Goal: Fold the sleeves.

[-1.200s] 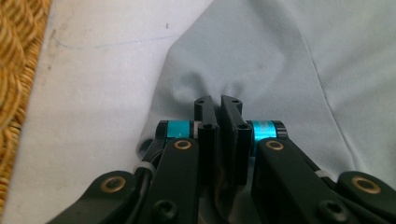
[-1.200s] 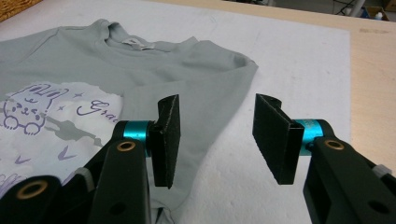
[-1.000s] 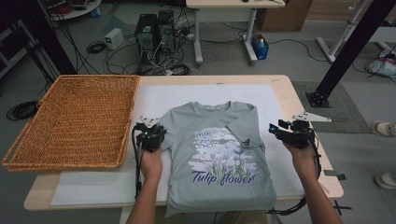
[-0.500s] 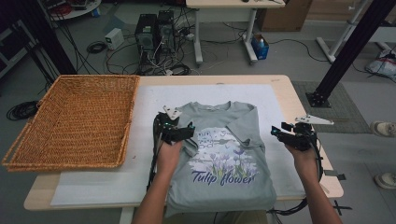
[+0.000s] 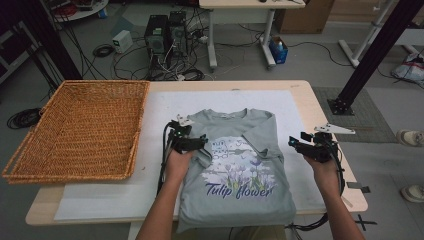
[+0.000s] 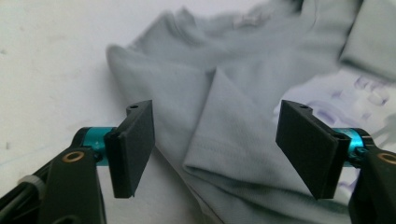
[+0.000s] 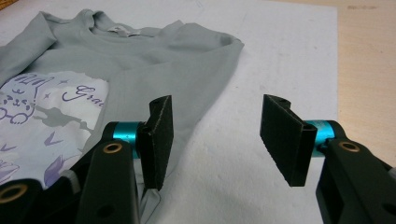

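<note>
One wooden table point(image 5: 310, 100) carries everything, with a white mat point(image 5: 165, 105) spread across most of its top. A big wicker basket point(image 5: 75, 130) sits at the table's left end, well to the left of the left gripper's fingers, and its woven floor holds nothing.

On the mat lies the grey T-shirt point(image 5: 235, 170), front up, with a flower print and purple lettering. Its left sleeve is folded inward over the chest, and that fold lies just ahead of and below the left gripper point(image 5: 192, 144). In the left gripper view the folded sleeve point(image 6: 233, 135) sits between and beyond the two fingers point(image 6: 135, 144), which stand apart and press on nothing; these fingers have just been closing in from a wider spread, with only loose cloth below them.

Off the shirt's right edge, the right gripper point(image 5: 305, 146) is held over the bare mat. In the right gripper view its fingers point(image 7: 159, 135) are apart, with plain mat between them; the shirt's right side edge point(image 7: 205, 98) runs just beside the left-hand finger, and whether it touches I cannot tell.
</note>
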`<state>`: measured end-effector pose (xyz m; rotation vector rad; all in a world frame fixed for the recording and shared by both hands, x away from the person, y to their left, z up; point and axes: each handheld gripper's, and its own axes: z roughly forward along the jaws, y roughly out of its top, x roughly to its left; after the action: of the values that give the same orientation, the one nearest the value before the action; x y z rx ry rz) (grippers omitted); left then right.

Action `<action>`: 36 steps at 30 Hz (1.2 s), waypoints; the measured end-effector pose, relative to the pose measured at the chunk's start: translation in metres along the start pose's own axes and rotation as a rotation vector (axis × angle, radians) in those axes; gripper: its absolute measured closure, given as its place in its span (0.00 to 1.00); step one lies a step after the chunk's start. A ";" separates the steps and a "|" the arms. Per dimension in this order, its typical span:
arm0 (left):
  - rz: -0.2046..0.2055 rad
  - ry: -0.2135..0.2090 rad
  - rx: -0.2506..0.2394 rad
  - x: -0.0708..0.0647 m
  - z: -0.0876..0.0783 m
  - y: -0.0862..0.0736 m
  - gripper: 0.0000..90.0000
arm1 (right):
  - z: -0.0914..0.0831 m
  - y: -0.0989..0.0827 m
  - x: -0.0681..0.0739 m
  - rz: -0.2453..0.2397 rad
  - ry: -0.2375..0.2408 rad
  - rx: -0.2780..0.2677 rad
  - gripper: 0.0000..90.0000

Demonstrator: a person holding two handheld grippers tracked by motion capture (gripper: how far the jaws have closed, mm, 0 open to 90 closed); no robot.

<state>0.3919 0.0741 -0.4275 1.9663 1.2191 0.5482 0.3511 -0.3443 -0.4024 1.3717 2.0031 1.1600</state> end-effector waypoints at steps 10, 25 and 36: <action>-0.005 0.013 0.033 0.003 0.002 0.000 0.97 | -0.001 -0.002 -0.003 0.008 -0.003 0.003 0.49; -0.078 -0.053 -0.166 -0.007 -0.009 0.029 0.23 | 0.001 -0.003 -0.004 0.012 -0.011 0.014 0.48; -0.118 0.029 -0.138 0.020 -0.038 0.014 0.20 | -0.002 0.004 -0.005 -0.008 -0.084 0.011 0.24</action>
<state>0.3835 0.1024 -0.3929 1.7647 1.2719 0.5867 0.3535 -0.3490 -0.3982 1.3928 1.9570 1.0712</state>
